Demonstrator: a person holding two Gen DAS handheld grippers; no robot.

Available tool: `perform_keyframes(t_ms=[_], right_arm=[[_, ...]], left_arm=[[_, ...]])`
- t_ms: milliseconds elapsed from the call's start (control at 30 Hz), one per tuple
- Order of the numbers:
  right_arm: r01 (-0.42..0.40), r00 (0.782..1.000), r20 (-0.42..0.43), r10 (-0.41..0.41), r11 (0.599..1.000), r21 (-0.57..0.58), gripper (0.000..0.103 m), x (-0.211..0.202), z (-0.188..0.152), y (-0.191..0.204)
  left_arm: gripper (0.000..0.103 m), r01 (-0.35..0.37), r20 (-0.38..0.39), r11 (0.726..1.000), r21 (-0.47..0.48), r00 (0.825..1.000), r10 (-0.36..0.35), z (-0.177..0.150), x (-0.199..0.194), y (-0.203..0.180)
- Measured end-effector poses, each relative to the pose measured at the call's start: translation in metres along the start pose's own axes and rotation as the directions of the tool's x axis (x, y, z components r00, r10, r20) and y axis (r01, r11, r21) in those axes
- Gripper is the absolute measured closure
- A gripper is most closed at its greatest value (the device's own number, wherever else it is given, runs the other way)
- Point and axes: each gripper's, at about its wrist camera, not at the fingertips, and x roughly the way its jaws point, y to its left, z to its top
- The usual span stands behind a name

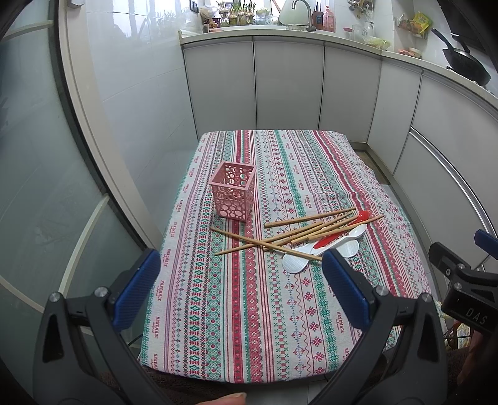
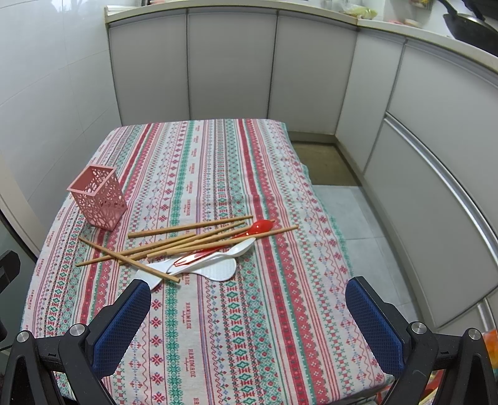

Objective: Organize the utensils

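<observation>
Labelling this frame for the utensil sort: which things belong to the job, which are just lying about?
For the job:
pink holder
chopsticks
red spoon
white spoons
left gripper and right gripper, both open

Lying about:
wok
soap bottle
tap
tablecloth

A small table (image 1: 255,311) draped in a striped red, green and white patterned cloth (image 2: 236,311) stands in a kitchen corner. Pale grey cabinet doors (image 1: 289,84) curve from 12 round to 3 o'clock under a white countertop (image 1: 236,29). A tap (image 1: 303,12) and potted plants (image 1: 239,12) sit at 12, a black wok (image 1: 467,62) at 2. Frosted glass panels (image 1: 31,155) fill 9 o'clock. Grey floor tiles (image 2: 351,212) show at 3.
</observation>
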Motion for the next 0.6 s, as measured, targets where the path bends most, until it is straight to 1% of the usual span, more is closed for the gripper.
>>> perform_keyframes(t_ms=[600], right_arm=[[-0.001,1.0,0.002,0.001,1.0,0.001,0.0,0.0001,-0.0006,-0.0009]], left_arm=[[0.0,0.001,0.001,1.0,-0.001,1.0,-0.001,-0.0004,-0.0002,0.0009]])
